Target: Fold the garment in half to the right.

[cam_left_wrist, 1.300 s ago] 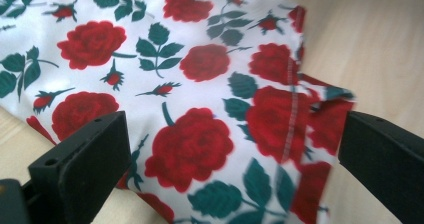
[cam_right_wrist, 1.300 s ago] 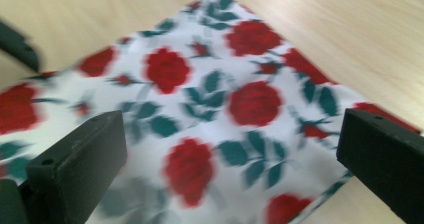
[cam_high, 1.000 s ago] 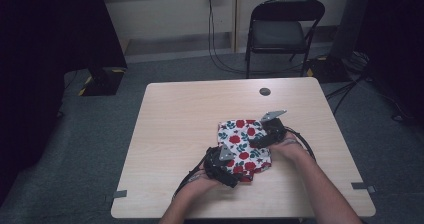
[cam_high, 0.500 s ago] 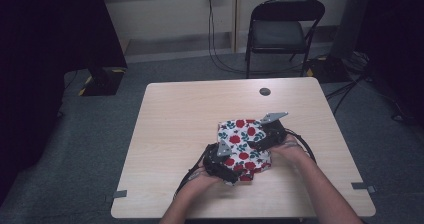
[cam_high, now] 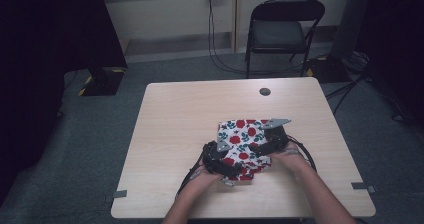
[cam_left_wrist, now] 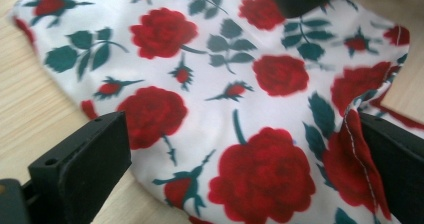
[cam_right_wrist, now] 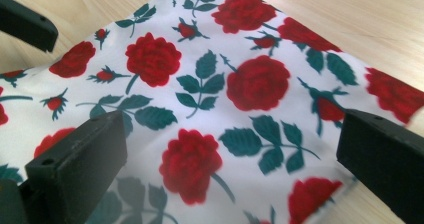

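Note:
A white cloth printed with red roses and green leaves (cam_high: 245, 139) lies rumpled on the light wooden table (cam_high: 175, 129), right of centre near the front edge. My left gripper (cam_high: 220, 156) rests on its near left corner, and in the left gripper view it (cam_left_wrist: 240, 134) is open with the cloth (cam_left_wrist: 225, 84) spread between the jaws and a hemmed fold against the right one. My right gripper (cam_high: 267, 141) sits at the cloth's right side. In the right gripper view it (cam_right_wrist: 232, 129) is open over flat cloth (cam_right_wrist: 210, 79).
A small dark round disc (cam_high: 264, 91) lies on the table's far side. A black folding chair (cam_high: 277, 31) stands beyond the table, with cables on the floor around it. Tape strips (cam_high: 119, 194) mark the front corners. The left half of the table is bare wood.
My left gripper has crept slightly forward over the cloth's near corner. The right gripper and the cloth have hardly moved.

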